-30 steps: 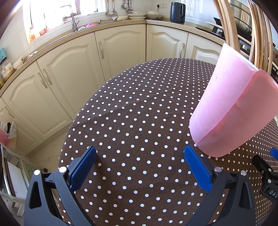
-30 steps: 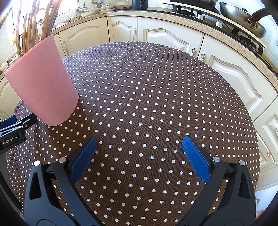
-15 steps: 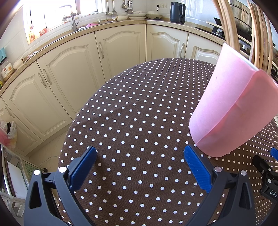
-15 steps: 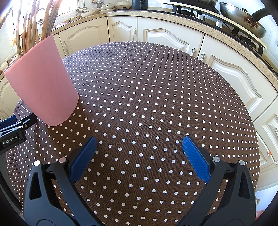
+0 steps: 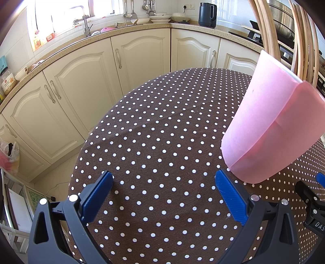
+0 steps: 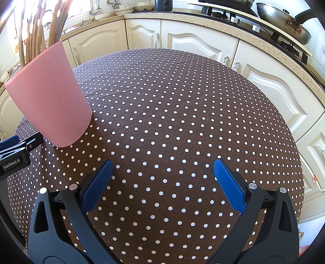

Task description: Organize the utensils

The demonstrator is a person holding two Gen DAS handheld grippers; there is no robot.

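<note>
A pink utensil holder [image 5: 270, 130] stands upright on a round table covered by a brown cloth with white polka dots [image 5: 162, 146], near the cloth's edge on the side between the two grippers. Long wooden utensil handles [image 5: 302, 40] rise from its open top and run out of view; their ends cannot be seen. In the right wrist view the same holder [image 6: 50, 97] sits at far left, with the handles [image 6: 38, 30] fanning upward.

The left gripper [image 5: 164, 198] hovers over bare cloth, its blue-padded fingers [image 5: 229, 197] spread wide and holding nothing; the holder's base lies just beyond its right finger. The right gripper [image 6: 162, 185] is likewise spread wide and empty over the middle of the cloth, well apart from the holder.

Around the table runs a curved kitchen counter [image 5: 130, 28] above cream cabinet doors [image 5: 140, 61]. A dark electric kettle [image 5: 207, 14] stands on the counter, and a worn pan [image 6: 284, 18] rests on the stove [image 6: 243, 14].
</note>
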